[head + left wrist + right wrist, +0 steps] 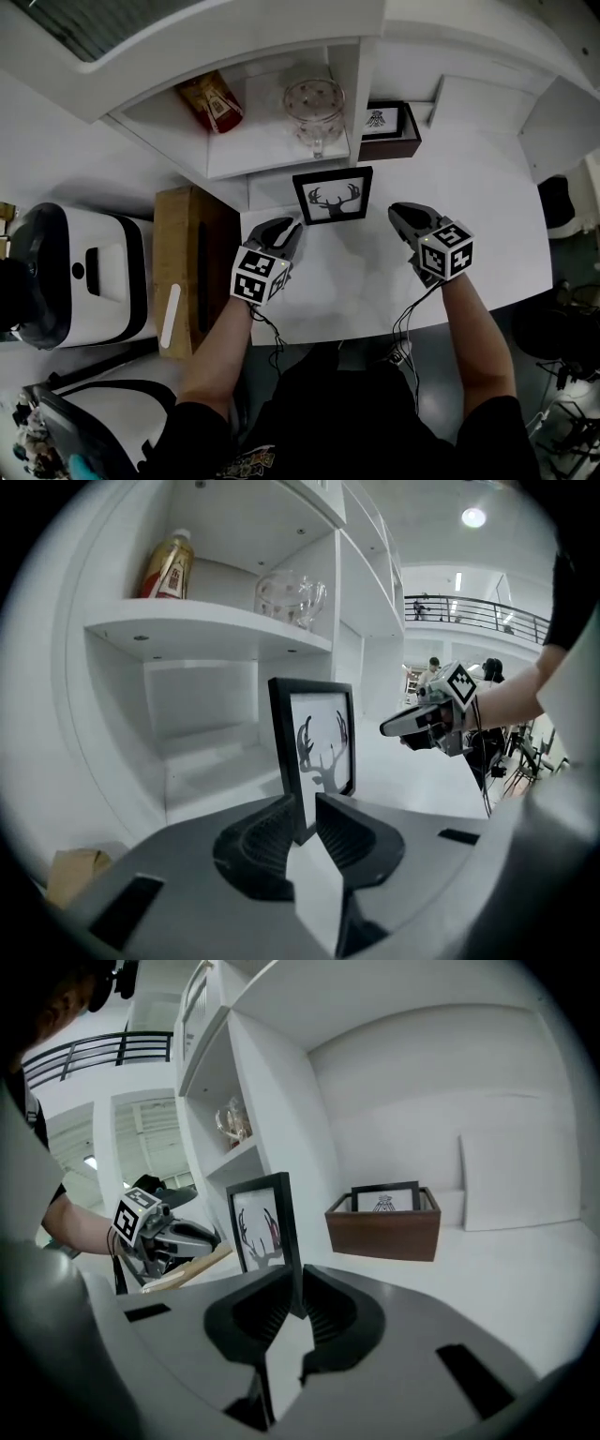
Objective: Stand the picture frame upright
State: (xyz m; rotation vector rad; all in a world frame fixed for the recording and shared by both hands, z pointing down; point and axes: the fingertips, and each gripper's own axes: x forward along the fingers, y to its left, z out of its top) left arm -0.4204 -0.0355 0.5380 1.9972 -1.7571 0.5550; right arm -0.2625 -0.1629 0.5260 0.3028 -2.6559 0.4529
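My left gripper's (293, 227) jaws stand narrowly apart with nothing pinched, their tips just beside the lower left corner of the picture frame (332, 195), whose black edge shows through the gap. My right gripper's (396, 212) jaws are down to a thin slit, also empty, and clear of the frame's right edge. The frame stands upright on the white bench (487, 187), facing me, close in front of the shelf unit (281, 155); bare bench lies open to my right and towards me, a wooden block (192, 253) flanks my left gripper, and a brown box (389, 148) sits behind on the right.
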